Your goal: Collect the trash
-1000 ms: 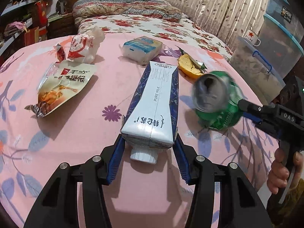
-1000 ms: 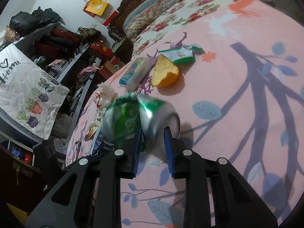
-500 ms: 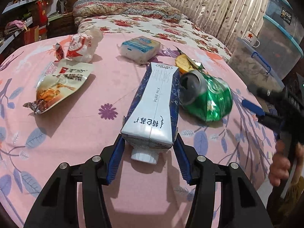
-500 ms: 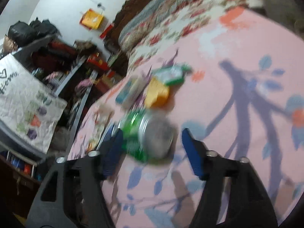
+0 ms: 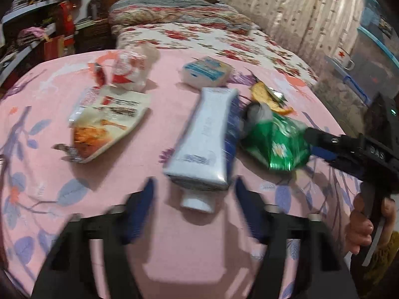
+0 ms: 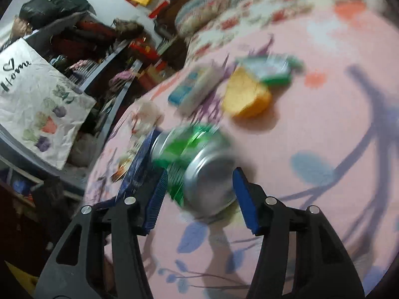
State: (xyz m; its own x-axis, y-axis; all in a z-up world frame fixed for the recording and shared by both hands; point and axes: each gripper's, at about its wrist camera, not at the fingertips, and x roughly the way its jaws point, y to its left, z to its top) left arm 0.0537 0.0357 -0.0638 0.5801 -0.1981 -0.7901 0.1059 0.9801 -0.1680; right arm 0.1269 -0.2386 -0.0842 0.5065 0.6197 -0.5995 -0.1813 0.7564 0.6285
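pink floral tablecloth, milk carton, green can, wrappers

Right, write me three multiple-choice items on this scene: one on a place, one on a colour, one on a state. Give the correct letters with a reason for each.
1. Where does the crushed can lie relative to the milk carton, in the left wrist view?
A. Against its right side
B. On top of it
C. Far off at the table's left edge

2. What colour is the can's printed body?
A. Red
B. Green
C. Yellow

3. How does the left gripper stand to the carton?
A. Clamped tight on it
B. Jaws apart, fingers clear of its sides
C. Lifting it off the pink tablecloth

Answers:
1 A: the can's edge meets the carton's blue right side.
2 B: green shows in both views.
3 B: the jaws are opening, with gaps between both blue fingers and the carton lying on the cloth.
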